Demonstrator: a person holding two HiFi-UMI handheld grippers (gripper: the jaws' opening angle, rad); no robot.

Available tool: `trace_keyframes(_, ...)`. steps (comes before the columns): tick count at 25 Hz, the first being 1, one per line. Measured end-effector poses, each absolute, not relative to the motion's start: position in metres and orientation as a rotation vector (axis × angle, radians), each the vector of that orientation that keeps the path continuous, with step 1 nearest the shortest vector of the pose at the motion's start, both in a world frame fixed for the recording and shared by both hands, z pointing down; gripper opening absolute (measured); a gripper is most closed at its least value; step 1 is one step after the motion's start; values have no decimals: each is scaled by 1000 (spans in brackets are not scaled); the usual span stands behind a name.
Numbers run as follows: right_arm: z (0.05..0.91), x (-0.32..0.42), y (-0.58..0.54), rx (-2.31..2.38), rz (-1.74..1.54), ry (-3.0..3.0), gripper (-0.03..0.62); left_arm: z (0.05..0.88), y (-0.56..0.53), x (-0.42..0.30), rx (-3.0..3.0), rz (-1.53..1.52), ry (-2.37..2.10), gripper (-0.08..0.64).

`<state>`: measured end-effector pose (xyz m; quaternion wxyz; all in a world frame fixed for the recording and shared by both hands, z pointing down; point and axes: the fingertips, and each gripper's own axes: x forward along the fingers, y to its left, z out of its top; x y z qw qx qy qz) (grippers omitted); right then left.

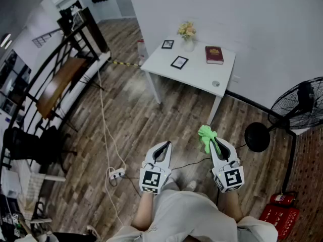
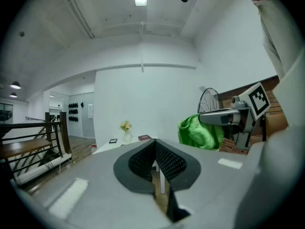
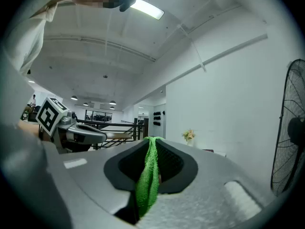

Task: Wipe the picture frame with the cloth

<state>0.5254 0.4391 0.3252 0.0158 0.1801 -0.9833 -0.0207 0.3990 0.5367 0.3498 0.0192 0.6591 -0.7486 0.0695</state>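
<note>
1. Black-edged picture frame [image 1: 179, 62] sits on the white table [image 1: 199, 75], at 12 o'clock in the head view, well apart from both grippers.
2. A second frame [image 1: 167, 44] stands at its 11 o'clock, a vase of flowers [image 1: 187, 35] at its 1 o'clock and a red book [image 1: 214, 54] at its 2 o'clock.
3. The green cloth [image 1: 206, 135] is pinched in the right gripper [image 1: 212, 141], whose jaws are clenched on it, with a bunch spilling past the tips.
4. The left gripper [image 1: 162, 145], at the right one's 9 o'clock, has its jaws pressed together on nothing.
5. Both grippers hover over the wooden floor [image 1: 131, 115], and a standing fan [image 1: 303, 105] is at 3 o'clock.
</note>
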Motion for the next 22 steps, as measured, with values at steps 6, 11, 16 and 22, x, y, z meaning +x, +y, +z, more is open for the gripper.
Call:
trace_keyframes(6, 326, 519, 435, 518, -18, -3079, 44, 345, 523, 401, 2071, 213, -2343, 20)
trace_keyframes(11, 329, 501, 426, 482, -24, -3085, 44, 349, 508, 392, 2064, 210, -2348, 20)
trace_keyframes(16, 335, 476, 403, 482, -13, -3081, 43, 353, 484, 367, 2071, 221, -2349, 20)
trace_keyframes(22, 342, 434, 369, 513, 0, -3063, 43, 358, 446, 322, 2084, 200, -2335, 20)
